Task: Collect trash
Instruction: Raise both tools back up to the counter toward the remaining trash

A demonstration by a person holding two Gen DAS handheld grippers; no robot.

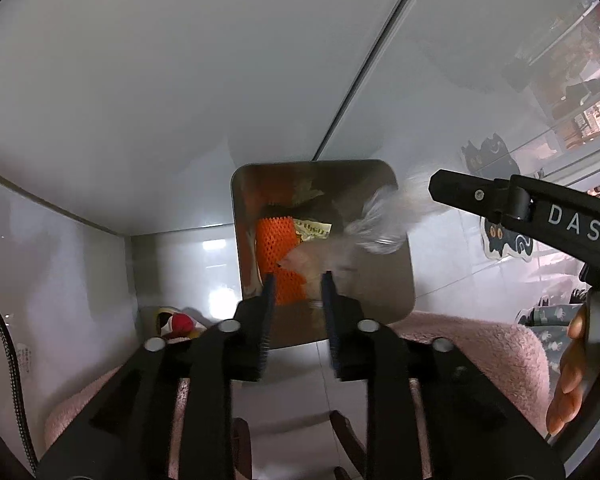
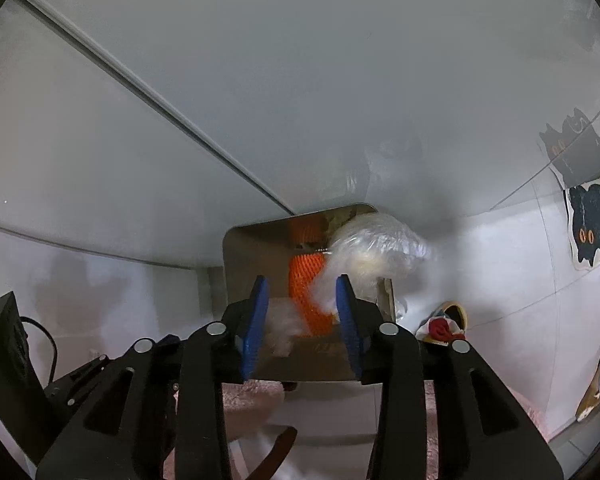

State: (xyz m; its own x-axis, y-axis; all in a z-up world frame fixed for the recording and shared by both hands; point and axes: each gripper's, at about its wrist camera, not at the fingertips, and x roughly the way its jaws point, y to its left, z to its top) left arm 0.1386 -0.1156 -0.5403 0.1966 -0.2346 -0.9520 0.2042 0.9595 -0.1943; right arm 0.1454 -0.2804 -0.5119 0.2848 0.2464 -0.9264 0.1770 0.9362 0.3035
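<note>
The right gripper has its blue fingers spread wide and empty, with a blurred clear plastic bag just past the fingertips, seemingly dropping into the steel bin. Keep the fingers apart above the opening until the bag clears the rim. The left gripper also gapes empty before the bin, where orange foam netting lies inside

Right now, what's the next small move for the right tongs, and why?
Probably nudge the plastic inward with the right tongs: they stand open, not gripping, and the blurred plastic sits across the bin's right rim, partly outside, above the orange net.
</note>
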